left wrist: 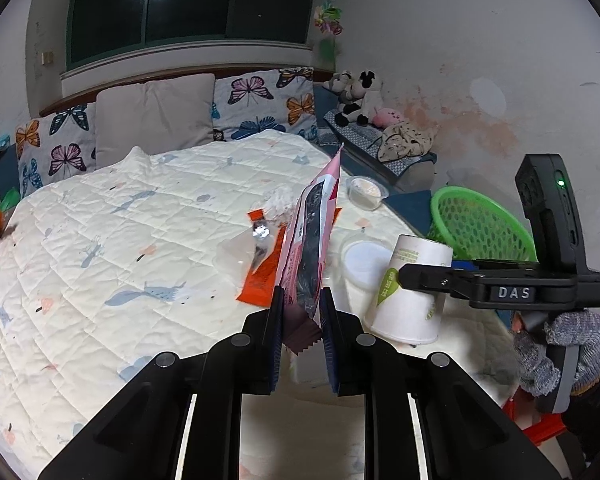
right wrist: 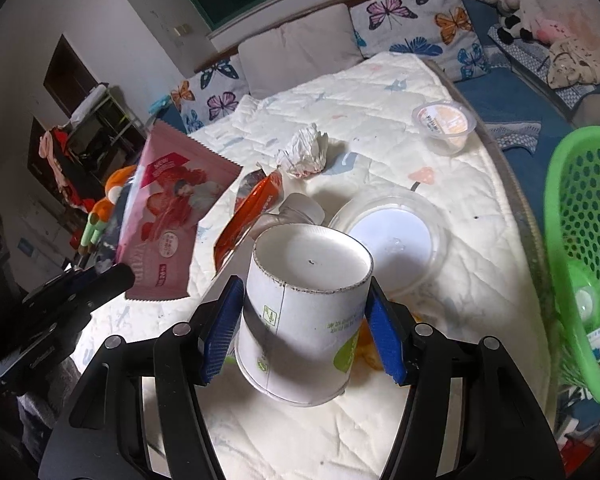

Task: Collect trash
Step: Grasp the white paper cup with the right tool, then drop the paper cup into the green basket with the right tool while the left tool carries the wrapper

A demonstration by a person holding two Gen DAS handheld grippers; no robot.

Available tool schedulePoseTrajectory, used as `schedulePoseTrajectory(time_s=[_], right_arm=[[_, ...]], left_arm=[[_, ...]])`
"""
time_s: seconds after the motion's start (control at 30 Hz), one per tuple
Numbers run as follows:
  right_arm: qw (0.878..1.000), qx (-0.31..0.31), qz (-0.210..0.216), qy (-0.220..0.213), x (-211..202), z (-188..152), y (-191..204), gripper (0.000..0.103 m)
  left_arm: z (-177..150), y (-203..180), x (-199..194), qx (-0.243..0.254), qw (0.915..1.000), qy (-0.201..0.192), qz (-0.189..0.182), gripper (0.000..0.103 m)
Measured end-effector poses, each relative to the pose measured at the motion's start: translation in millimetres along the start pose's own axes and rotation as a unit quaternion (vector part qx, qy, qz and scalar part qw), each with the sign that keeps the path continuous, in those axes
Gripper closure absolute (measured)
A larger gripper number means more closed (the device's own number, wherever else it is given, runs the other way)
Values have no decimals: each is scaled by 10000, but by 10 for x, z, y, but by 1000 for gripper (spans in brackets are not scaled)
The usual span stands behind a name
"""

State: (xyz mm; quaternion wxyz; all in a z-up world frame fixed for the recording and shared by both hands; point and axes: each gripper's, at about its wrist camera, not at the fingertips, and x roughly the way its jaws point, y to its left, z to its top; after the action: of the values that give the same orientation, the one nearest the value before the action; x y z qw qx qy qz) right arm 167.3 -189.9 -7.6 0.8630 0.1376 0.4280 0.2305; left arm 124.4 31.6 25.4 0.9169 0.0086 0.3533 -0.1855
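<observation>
1. The pink snack wrapper (left wrist: 314, 240) stands upright, off the bed, clamped at its serrated bottom edge between the nearly closed pads of the left gripper (left wrist: 302, 312).
2. The white paper cup (right wrist: 304, 312), upside down and tilted with its base toward the right wrist camera, sits between the blue pads of the right gripper (right wrist: 300, 320); both pads press on its sides. It seems lifted clear of the quilt, though its lower rim is partly hidden.
3. In the right wrist view, an orange wrapper (right wrist: 252, 208) lies at about 11 o'clock from the cup, and a clear plastic lid (right wrist: 396, 240) lies just beyond the cup at 1 o'clock.
4. A crumpled white tissue (right wrist: 304, 152) lies at 12 o'clock, farther up the bed, and a small plastic pudding cup (right wrist: 444, 124) stands at 1 o'clock near the bed's edge.
5. All of it rests on a white quilt (left wrist: 100, 240) printed with small animals.
6. A green perforated basket (right wrist: 580, 240) stands off the bed at 3 o'clock, with some items inside.
7. Butterfly pillows (left wrist: 268, 100) and plush cows (left wrist: 356, 96) line the head of the bed.
8. A knit-gloved hand (left wrist: 556, 356) grips the right gripper's handle.
</observation>
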Motion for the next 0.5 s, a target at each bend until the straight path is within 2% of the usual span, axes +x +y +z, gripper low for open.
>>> schedulePoseTrajectory(time_s=[0.27, 0.5], right_arm=[[9996, 24, -35, -295, -350, -14, -82, 42], [9980, 154, -313, -528, -601, 3, -340, 42]], left_arm=[[92, -237, -1, 104, 9996, -49, -240, 85], [179, -473, 74, 244, 9987, -47, -440, 85]])
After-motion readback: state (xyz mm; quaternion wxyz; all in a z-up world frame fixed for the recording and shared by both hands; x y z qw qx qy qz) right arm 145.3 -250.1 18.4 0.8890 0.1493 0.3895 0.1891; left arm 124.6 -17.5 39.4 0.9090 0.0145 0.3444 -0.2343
